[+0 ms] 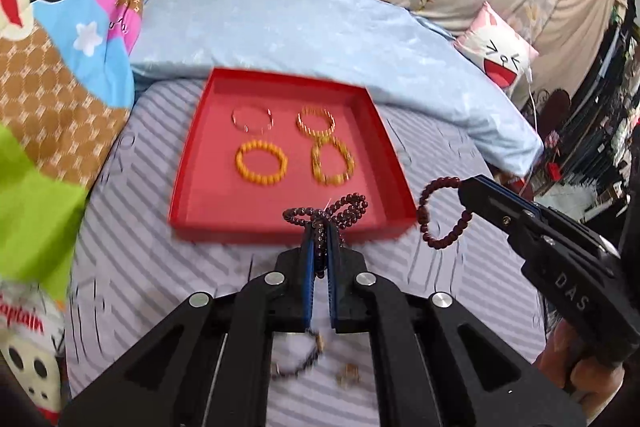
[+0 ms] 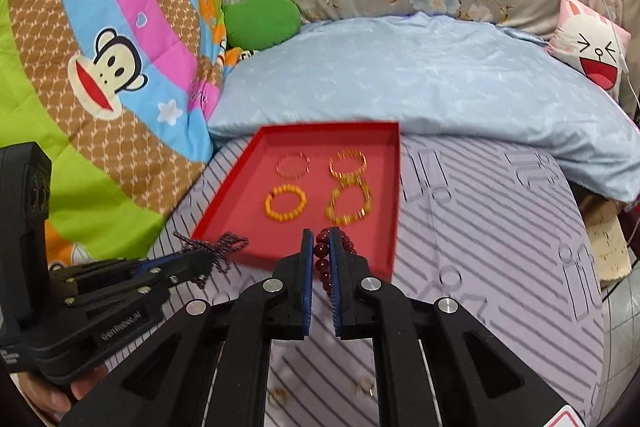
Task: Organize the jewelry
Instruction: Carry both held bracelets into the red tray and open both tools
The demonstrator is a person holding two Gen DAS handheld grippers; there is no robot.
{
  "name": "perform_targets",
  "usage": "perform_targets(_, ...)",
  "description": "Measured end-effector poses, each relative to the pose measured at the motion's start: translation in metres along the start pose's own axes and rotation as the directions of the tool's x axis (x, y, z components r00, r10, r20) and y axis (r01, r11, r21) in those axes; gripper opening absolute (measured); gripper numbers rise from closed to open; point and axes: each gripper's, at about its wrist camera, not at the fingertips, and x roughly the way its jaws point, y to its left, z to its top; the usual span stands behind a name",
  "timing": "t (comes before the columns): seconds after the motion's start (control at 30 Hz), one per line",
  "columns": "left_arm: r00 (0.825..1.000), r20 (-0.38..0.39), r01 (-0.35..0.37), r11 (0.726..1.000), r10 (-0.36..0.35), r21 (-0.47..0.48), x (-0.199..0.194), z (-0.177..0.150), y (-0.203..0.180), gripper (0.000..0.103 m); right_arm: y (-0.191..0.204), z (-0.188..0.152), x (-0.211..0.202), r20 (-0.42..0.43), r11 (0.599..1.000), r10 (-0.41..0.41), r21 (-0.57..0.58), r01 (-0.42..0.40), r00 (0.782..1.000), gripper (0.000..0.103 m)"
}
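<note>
A thin dark bead strand [image 1: 324,215] is clamped in the left gripper [image 1: 320,239]; a dark red bead bracelet [image 2: 329,263] is pinched in the right gripper [image 2: 320,247]. Both are held at the red tray's [image 1: 192,203] six-o'clock edge. Four bracelets [image 1: 262,163] are already laid inside. Small pieces [image 1: 346,375] remain on the striped sheet [image 1: 140,267], so the task is judged past halfway.

Bright even light, soft shadows; motion blur mid-frame, fisheye warp + dark vignette at edges.
</note>
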Motion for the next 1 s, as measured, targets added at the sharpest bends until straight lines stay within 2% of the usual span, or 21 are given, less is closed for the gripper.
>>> perform_targets(0.2,0.999,-0.049,0.001,0.999,-0.003,-0.036,0.039,0.025,0.013,0.005,-0.002,0.02,0.048,-0.039,0.993,0.095,0.076,-0.092,0.995,0.008)
perform_targets(0.33,0.993,-0.111,-0.034,0.999,0.029,-0.038,0.072,0.026,0.023,0.005,-0.009,0.009,0.087,-0.109,0.99,0.099,0.115,-0.086,0.989,0.008)
perform_targets(0.43,0.986,-0.156,-0.059,0.997,0.052,-0.039,0.094,0.023,0.032,0.005,-0.016,-0.005,0.113,-0.165,0.992,0.062,0.122,-0.042,0.984,0.008)
perform_targets(0.63,0.975,-0.191,-0.12,0.993,0.114,-0.021,0.116,0.015,0.045,0.005,-0.028,-0.018,0.131,-0.203,0.994,-0.03,0.096,0.051,0.979,0.008)
perform_targets(0.83,0.968,-0.175,-0.177,0.984,0.178,0.023,0.118,0.016,0.046,0.008,-0.032,-0.022,0.135,-0.197,0.993,-0.096,0.049,0.108,0.976,0.008)
perform_targets(0.93,0.966,-0.167,-0.195,0.981,0.195,0.017,0.118,0.017,0.051,0.008,-0.029,-0.022,0.137,-0.192,0.992,-0.119,0.018,0.125,0.974,0.008)
perform_targets(1.0,0.965,-0.16,-0.21,0.978,0.209,0.011,0.116,0.018,0.054,0.012,-0.027,-0.024,0.137,-0.184,0.99,-0.139,-0.008,0.139,0.973,0.008)
